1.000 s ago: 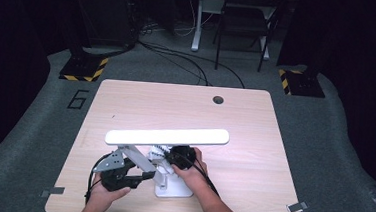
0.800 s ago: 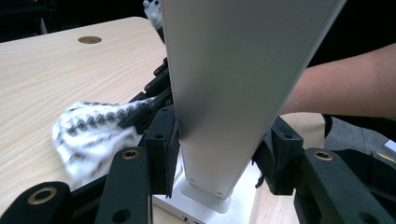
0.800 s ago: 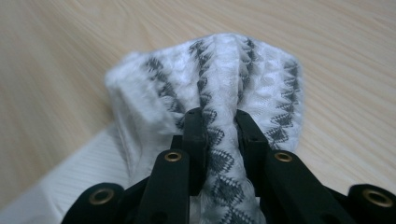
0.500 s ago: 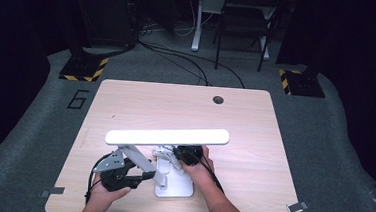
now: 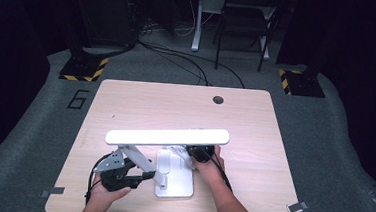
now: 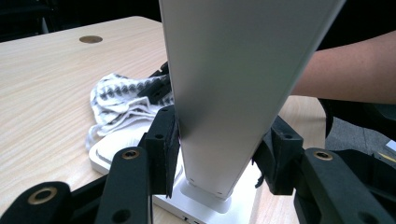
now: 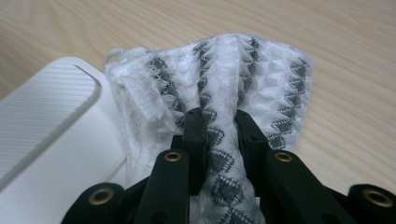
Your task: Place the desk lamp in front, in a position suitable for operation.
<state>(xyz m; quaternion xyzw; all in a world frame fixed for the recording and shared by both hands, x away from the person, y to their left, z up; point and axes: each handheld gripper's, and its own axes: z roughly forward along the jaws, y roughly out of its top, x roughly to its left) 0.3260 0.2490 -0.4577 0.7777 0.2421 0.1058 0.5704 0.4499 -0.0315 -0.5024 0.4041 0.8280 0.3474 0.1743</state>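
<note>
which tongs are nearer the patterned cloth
Right. The right tongs are shut on the patterned cloth at the lamp base's edge; the left tongs clamp the lamp arm, apart from it.

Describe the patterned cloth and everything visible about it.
The cloth is a white, knitted-looking fabric with dark grey zigzag stripes, bunched into folds. It lies on the wooden table, with one edge over the corner of the lamp base. The right gripper is shut on a gathered fold of it.
</note>
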